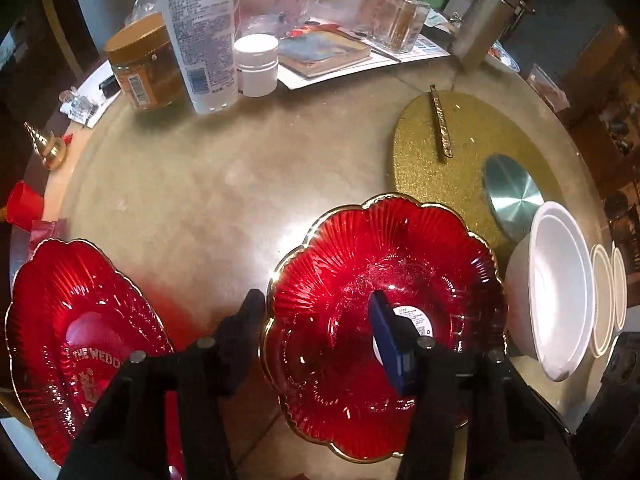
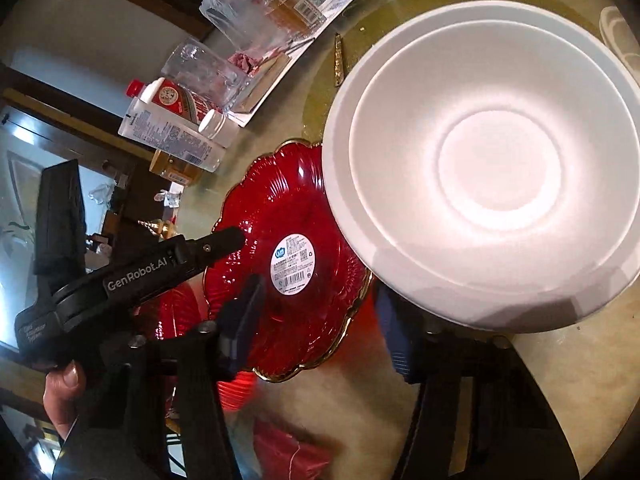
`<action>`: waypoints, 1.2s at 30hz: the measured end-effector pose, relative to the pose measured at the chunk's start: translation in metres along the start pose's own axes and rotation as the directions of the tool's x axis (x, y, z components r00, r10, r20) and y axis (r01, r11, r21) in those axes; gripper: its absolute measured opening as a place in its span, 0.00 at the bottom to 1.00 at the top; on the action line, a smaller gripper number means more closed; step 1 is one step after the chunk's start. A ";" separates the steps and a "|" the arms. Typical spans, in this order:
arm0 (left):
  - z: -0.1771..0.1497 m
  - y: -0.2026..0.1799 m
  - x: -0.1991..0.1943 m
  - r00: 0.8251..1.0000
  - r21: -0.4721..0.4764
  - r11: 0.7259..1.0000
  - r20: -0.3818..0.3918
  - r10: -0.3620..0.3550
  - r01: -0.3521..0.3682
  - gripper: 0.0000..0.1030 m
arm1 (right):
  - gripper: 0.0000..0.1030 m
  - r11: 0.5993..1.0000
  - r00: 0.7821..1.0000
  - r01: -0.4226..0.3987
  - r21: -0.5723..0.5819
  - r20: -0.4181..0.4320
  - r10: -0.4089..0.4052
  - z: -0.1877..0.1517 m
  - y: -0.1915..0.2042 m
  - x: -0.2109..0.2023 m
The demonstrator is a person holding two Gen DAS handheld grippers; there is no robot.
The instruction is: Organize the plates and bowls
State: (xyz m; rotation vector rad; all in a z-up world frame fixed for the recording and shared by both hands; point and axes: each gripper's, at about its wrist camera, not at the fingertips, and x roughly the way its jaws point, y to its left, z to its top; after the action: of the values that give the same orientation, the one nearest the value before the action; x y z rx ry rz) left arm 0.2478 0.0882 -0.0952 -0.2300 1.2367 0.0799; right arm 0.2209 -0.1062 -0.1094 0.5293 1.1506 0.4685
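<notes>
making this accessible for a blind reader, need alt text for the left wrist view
The left gripper straddles the rim of a red, gold-edged scalloped plate on a round table. A second red plate lies left, white bowls right, jars and bottles behind.

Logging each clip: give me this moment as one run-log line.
left gripper: open, astride rim of stickered red plate | right gripper: open, close to white bowl | other red plate: apart, not gripped
</notes>
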 end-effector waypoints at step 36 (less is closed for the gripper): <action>-0.021 0.014 -0.019 0.998 -0.018 0.999 0.058 0.033 -0.032 0.16 | 0.11 0.987 0.989 0.139 -0.075 0.061 -0.135 -0.013 0.009 -0.021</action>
State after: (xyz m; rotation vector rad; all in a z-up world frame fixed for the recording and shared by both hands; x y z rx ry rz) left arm 0.2199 0.0982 -0.0853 -0.2211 1.1825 0.1251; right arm 0.2012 -0.1094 -0.0923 0.3898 1.1023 0.3762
